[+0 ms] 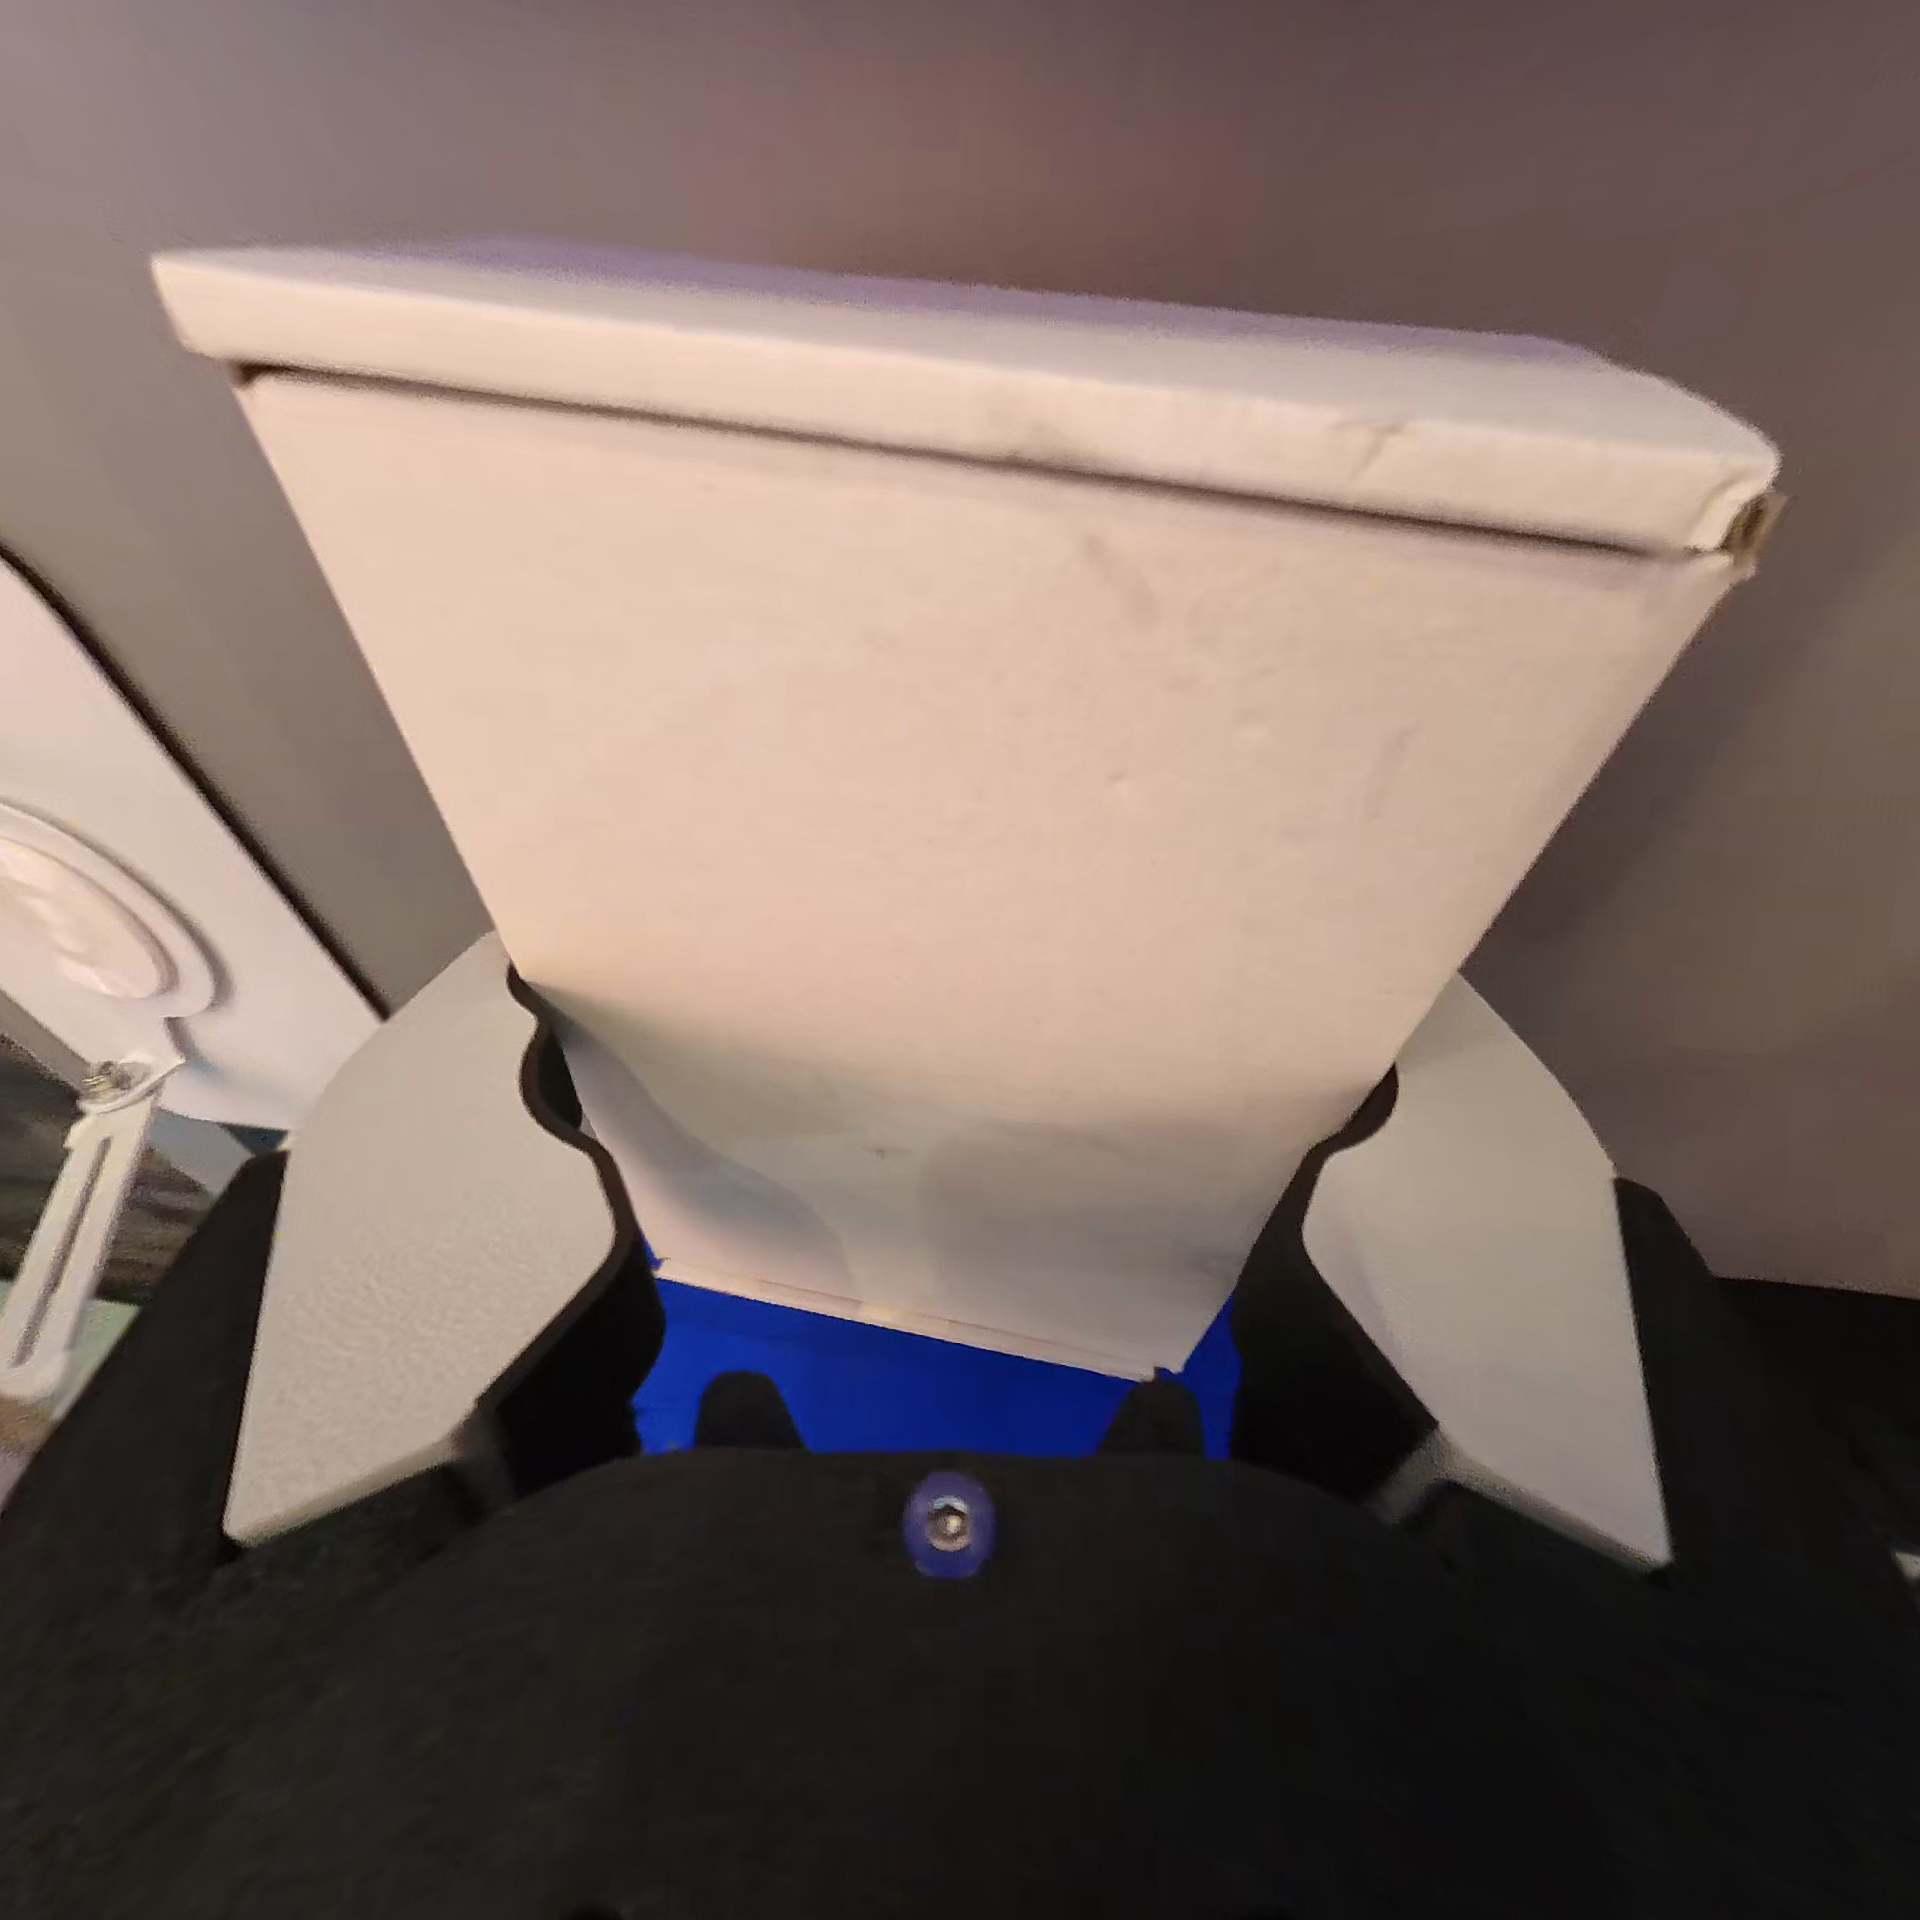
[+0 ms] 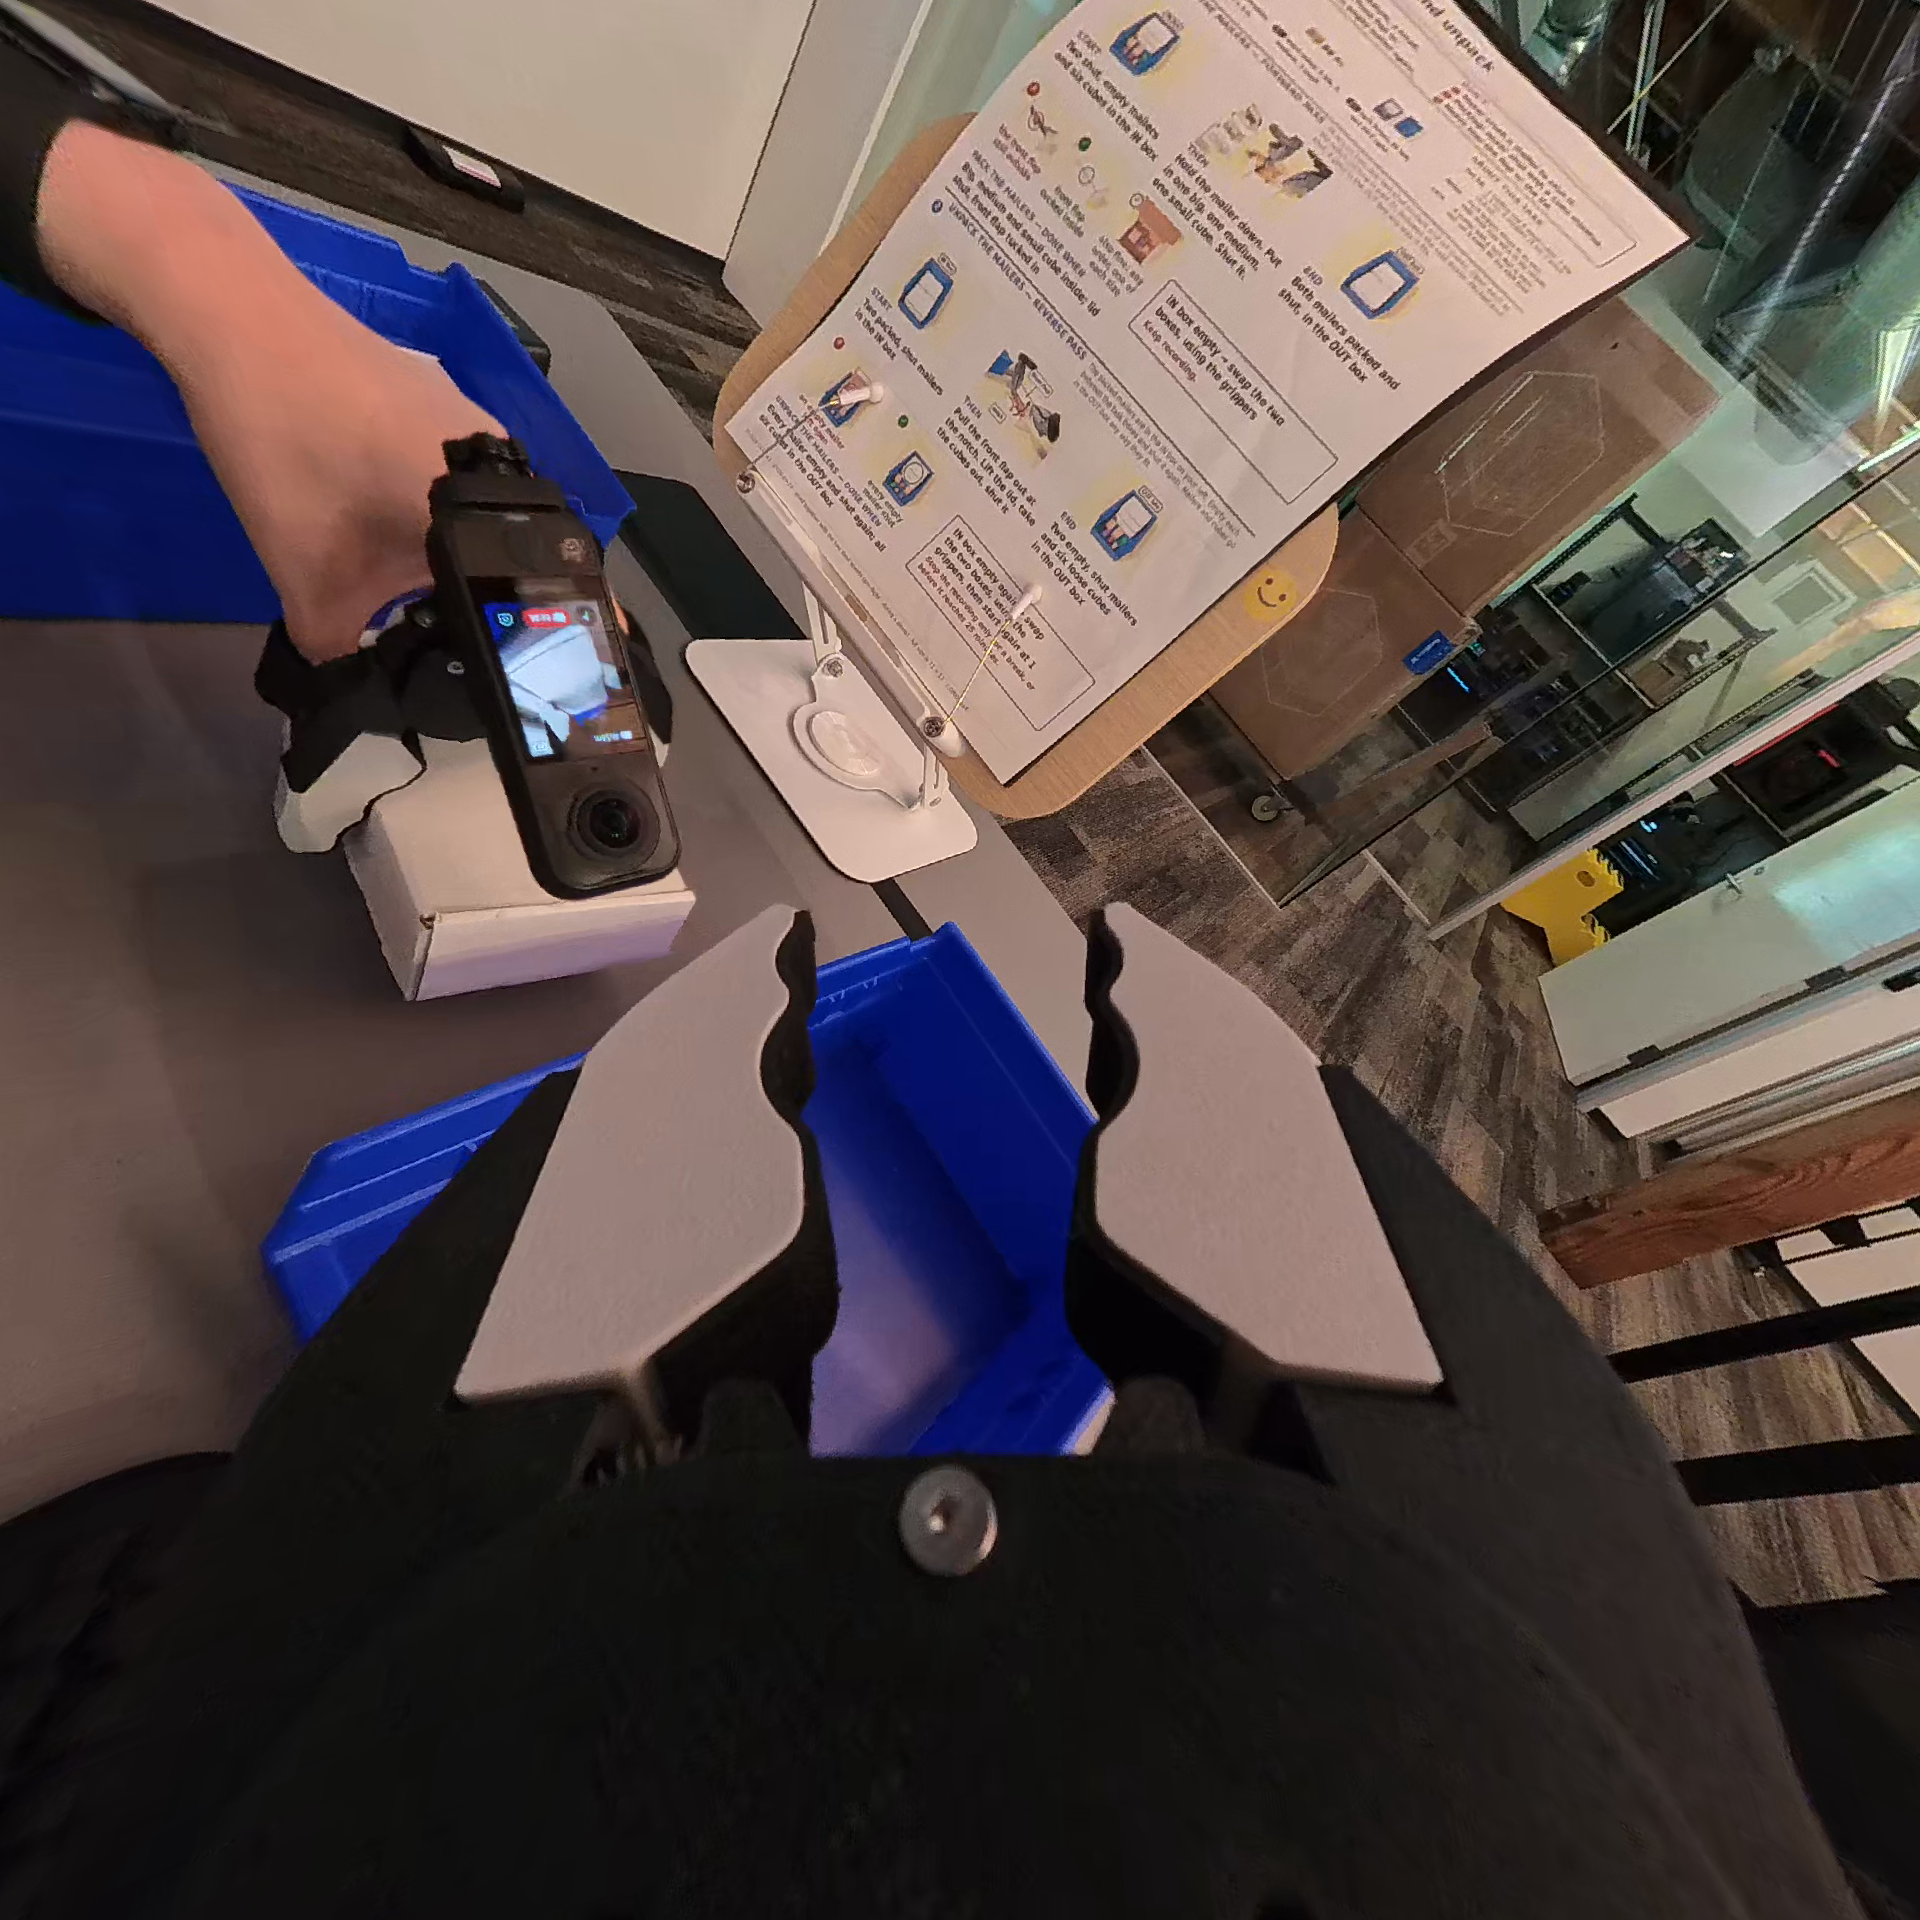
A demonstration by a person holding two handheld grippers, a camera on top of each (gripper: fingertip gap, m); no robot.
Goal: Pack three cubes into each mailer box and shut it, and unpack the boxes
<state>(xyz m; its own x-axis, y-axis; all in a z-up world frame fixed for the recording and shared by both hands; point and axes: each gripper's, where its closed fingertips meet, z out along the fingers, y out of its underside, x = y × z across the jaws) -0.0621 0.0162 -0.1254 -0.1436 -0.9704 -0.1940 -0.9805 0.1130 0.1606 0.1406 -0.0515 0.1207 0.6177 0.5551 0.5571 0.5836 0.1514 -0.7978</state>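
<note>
Both grippers in view. Left gripper [image 1: 940,1122] is clamped across a shut white mailer box [image 1: 914,748] sitting on the grey table [image 2: 156,935], lid down. Right gripper [image 2: 945,997] hangs with jaws apart, holding nothing, over a blue bin [image 2: 935,1164] near the table edge. Second blue bin [image 2: 125,468] behind the mailer. Instruction sheet [image 2: 1143,343] on a white stand [image 2: 842,748] just beyond.

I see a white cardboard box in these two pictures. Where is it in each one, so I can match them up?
Left wrist view: the white mailer box fills the centre, gripped between the left gripper's fingers.
Right wrist view: the same box lies on the grey table at centre-left, under the left gripper.
Shared landmark: the white stand base holding the instruction sheet.
</note>
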